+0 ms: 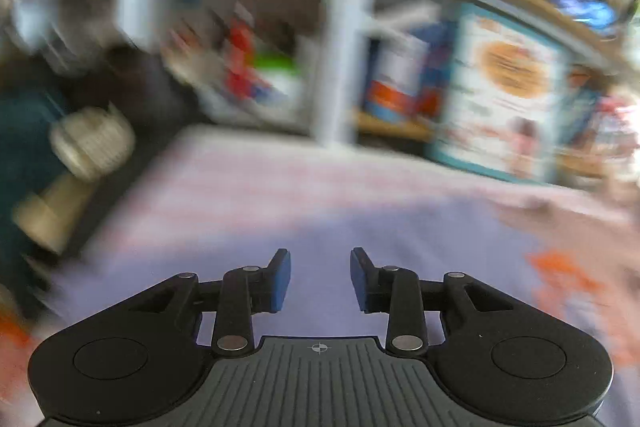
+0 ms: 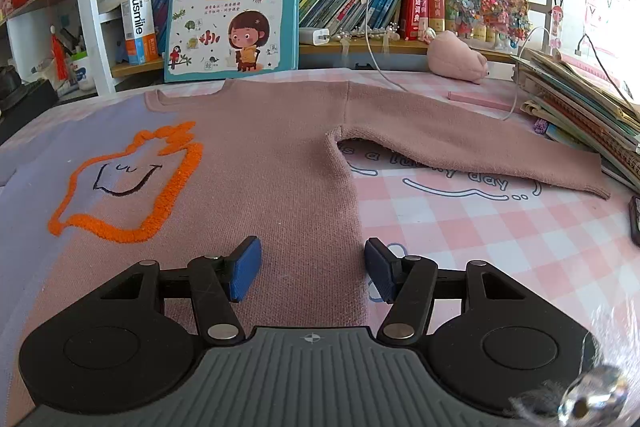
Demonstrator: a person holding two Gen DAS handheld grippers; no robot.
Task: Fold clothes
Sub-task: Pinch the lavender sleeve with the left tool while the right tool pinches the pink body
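Observation:
A small sweater (image 2: 272, 163), half lilac and half dusty pink with an orange outlined smiling shape (image 2: 132, 183), lies flat on a pink checked tablecloth (image 2: 480, 227). Its right sleeve (image 2: 472, 143) stretches out to the right. My right gripper (image 2: 312, 267) is open and empty, low over the sweater's right side edge near the hem. My left gripper (image 1: 320, 277) is open and empty above the lilac half (image 1: 320, 227). The left wrist view is heavily blurred.
A large picture book (image 2: 236, 3) leans on a bookshelf (image 2: 400, 43) behind the table. A pink plush toy (image 2: 456, 57), a pink pen (image 2: 480, 99) and a white cable (image 2: 376, 59) lie at the back right. A stack of books (image 2: 580, 115) stands at the right edge.

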